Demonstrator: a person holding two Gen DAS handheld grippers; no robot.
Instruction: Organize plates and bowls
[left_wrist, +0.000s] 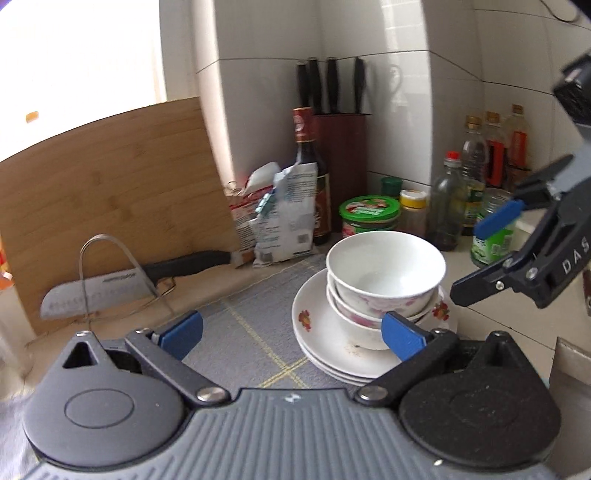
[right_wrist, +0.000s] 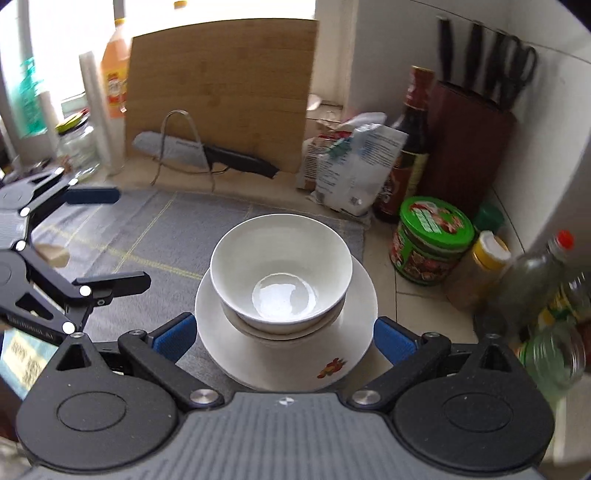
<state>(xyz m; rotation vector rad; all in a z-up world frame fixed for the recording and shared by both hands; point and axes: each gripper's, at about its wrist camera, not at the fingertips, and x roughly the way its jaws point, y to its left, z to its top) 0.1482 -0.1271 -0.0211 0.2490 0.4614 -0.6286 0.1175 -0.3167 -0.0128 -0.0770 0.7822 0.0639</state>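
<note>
Nesting white bowls (right_wrist: 280, 280) atop stacked plates (right_wrist: 295, 365).

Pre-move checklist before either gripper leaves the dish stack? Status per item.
1. Left gripper open, nothing between its pads: ok.
2. Right gripper open, nothing gripped: ok.
3. Bowls nested, top one upright: ok.
4. Bowls centred on plates: not ok, they sit toward one side.
5. Plates fully on grey mat: not ok, the edge overhangs onto the counter.
6. Green-lidded jar clear of the stack: ok.
</note>
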